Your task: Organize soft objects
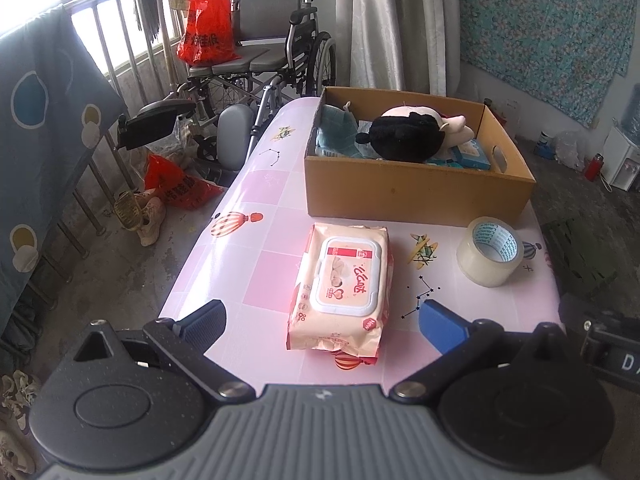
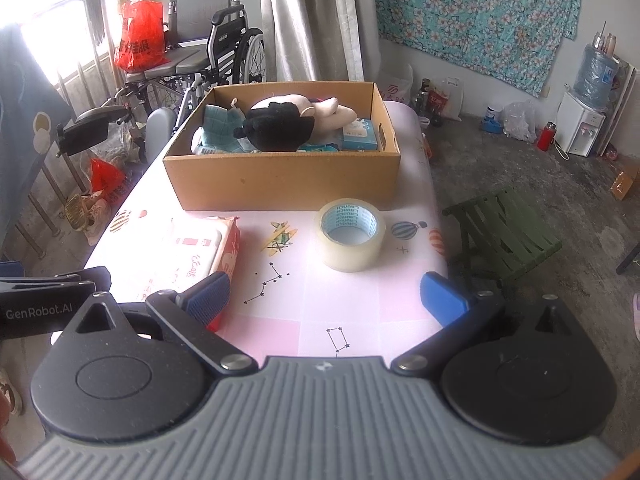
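Observation:
A pink pack of wet wipes [image 1: 340, 288] lies flat on the pink table [image 1: 256, 216], straight ahead of my left gripper [image 1: 322, 322], which is open and empty with its fingers either side of the pack's near end. The pack also shows at the left in the right wrist view [image 2: 200, 256]. A cardboard box [image 1: 416, 196] at the back holds a black and cream plush toy [image 1: 404, 136], teal cloth [image 1: 336, 128] and tissue packs. My right gripper [image 2: 326, 300] is open and empty above the table, short of the tape roll [image 2: 352, 236].
A clear tape roll [image 1: 490, 252] stands right of the wipes. A wheelchair [image 1: 260, 56] with a red bag [image 1: 206, 32] stands behind the table. A green stool [image 2: 504, 236] is on the floor at the right. A water dispenser [image 2: 580, 120] is by the far wall.

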A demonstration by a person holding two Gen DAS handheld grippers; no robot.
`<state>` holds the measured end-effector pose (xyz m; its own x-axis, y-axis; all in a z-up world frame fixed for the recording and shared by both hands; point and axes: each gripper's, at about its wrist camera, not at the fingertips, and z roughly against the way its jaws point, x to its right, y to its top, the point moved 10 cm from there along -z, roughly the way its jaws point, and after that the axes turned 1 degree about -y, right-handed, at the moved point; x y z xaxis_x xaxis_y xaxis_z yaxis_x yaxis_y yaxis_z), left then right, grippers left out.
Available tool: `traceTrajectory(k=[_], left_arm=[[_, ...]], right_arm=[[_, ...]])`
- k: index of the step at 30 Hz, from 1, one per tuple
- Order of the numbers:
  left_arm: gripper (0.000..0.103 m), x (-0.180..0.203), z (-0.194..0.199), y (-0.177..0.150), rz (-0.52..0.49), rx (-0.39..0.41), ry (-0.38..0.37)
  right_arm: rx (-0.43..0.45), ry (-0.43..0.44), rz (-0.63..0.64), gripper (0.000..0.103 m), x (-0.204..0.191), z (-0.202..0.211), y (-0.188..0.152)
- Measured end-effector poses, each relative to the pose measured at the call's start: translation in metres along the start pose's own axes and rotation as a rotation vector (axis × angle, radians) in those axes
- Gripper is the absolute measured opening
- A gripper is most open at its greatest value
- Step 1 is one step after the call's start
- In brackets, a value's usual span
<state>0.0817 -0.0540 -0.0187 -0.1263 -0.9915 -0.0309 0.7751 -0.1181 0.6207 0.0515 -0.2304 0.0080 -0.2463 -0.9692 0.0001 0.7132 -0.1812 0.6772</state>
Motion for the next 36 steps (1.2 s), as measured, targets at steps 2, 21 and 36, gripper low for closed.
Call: traceTrajectory(k=[2,21,36], left_arm=[[0.103,0.002,-0.004,-0.004,0.002,-0.014,-0.014],[0.103,0.015,-0.023,-0.032,-0.051,-0.081,-0.027],[0.103,0.021,-0.023,-0.032,-0.068,-0.076,-0.024]], right_arm=[[-0.006,-0.004,-0.001,0.102,0.002,-0.002,-0.002],[-0.086,-0.014,-0.012,0.102,0.006,-0.027,-0.031],[-0.083,-0.022,-0.012,0.102,0.01,-0.03,-0.032]])
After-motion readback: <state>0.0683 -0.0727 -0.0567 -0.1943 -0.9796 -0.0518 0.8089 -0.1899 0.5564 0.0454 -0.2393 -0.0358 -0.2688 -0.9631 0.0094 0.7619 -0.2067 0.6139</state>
